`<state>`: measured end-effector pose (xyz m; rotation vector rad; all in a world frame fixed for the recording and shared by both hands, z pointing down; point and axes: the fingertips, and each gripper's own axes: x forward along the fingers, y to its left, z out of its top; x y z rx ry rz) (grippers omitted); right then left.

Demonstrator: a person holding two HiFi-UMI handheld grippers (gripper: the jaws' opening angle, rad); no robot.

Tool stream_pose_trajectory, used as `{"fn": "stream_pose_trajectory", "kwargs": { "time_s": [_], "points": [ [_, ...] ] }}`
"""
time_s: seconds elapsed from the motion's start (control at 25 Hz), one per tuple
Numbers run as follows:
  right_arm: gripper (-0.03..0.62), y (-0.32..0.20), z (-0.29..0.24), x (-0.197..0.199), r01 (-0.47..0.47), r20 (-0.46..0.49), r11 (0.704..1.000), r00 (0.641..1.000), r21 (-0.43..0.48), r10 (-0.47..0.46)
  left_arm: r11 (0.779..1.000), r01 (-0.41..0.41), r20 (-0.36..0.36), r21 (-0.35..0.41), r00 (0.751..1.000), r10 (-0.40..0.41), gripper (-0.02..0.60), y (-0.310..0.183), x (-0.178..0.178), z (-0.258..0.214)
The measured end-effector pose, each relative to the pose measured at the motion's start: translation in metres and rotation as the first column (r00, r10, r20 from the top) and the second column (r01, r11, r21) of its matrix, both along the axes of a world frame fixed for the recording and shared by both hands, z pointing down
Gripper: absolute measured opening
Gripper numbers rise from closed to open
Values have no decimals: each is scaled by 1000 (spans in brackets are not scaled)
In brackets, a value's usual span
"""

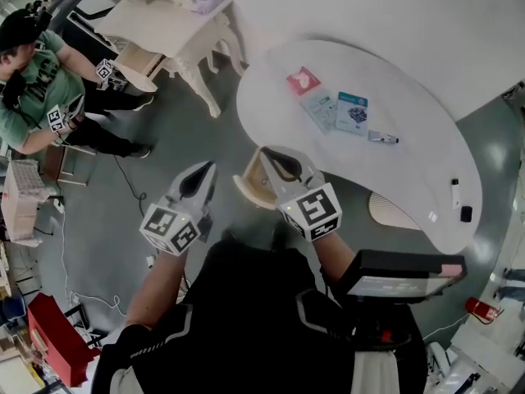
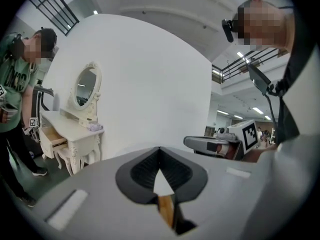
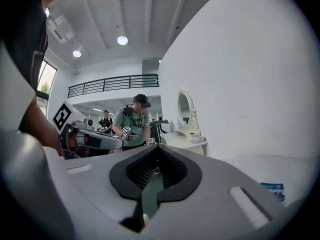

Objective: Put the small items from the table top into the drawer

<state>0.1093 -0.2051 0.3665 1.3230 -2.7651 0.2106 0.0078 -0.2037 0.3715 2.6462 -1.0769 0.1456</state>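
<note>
On the white curved table (image 1: 410,72) lie a red packet (image 1: 303,80), a clear packet (image 1: 320,109), a blue and white card (image 1: 353,112) and a small pen-like item (image 1: 383,138). Near the right end are a small white piece (image 1: 455,194) and a small black one (image 1: 466,213). An open wooden drawer (image 1: 256,184) sticks out from the table's near edge. My right gripper (image 1: 264,151) (image 3: 158,146) is above the drawer, shut and empty. My left gripper (image 1: 210,167) (image 2: 159,149) is over the floor left of the drawer, jaws together, holding nothing. The card (image 3: 272,188) shows low in the right gripper view.
A person in a green shirt (image 1: 33,80) with grippers stands at the far left beside a white dressing table (image 1: 164,23) with an oval mirror (image 2: 86,86). A red box (image 1: 57,339) and cables lie on the floor. A round white grille (image 1: 390,212) sits under the table.
</note>
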Motion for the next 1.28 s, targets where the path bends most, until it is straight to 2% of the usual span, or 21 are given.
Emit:
{"fn": "stream_pose_trajectory", "kwargs": {
  "time_s": [0.32, 0.88, 1.16, 1.28],
  "points": [
    [2, 13, -32, -15, -97, 27, 995, 995, 30, 96, 993, -81, -28, 86, 996, 84, 0, 10, -20, -25],
    [2, 34, -66, -59, -230, 28, 971, 973, 61, 228, 986, -114, -84, 121, 989, 124, 0, 9, -81, -55],
    [0, 39, -70, -72, -259, -8, 964, 966, 62, 260, 981, -130, -109, 145, 983, 146, 0, 9, -92, -67],
    [0, 39, -73, -70, -277, -1, 958, 961, 70, 278, 985, -92, -136, 149, 984, 113, 0, 5, -98, -70]
  ]
}}
